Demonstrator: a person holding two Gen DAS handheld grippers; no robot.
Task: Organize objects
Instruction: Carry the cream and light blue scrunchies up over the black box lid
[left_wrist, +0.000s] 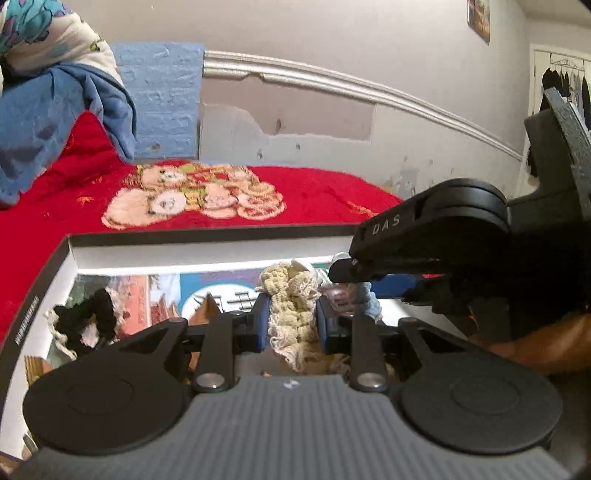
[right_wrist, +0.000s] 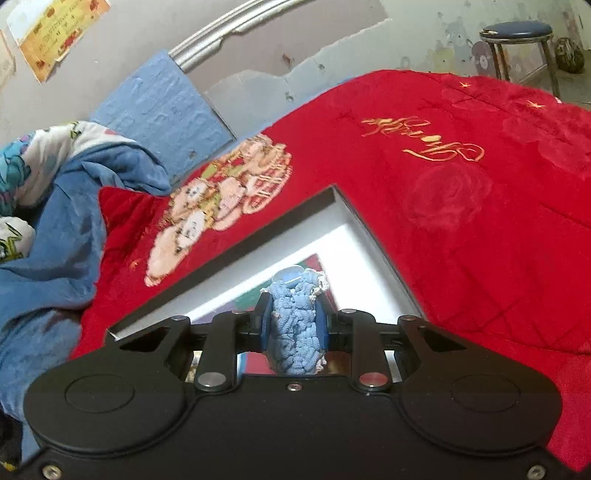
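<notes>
While over the box (left_wrist: 44, 291) | left tongs (left_wrist: 291, 325) pinch cream scrunchie (left_wrist: 291, 295) | right tongs (right_wrist: 293, 328) pinch blue scrunchie (right_wrist: 295, 332)

Cream crocheted scrunchie (left_wrist: 291, 310), ruffled w/ lacy pale edging, bunched upright, pinched btwn blue pads over the box (left_wrist: 207, 242). Light-blue crocheted scrunchie (right_wrist: 295, 325), same ruffled knit w/ white lace trim, squeezed upright btwn blue pads above the box corner. Black scrunchie (left_wrist: 90, 317) lies inside at left, near the wall. Box is open, shallow, dark rim, white inner walls, colourful printed floor, sits on red blanket.
</notes>
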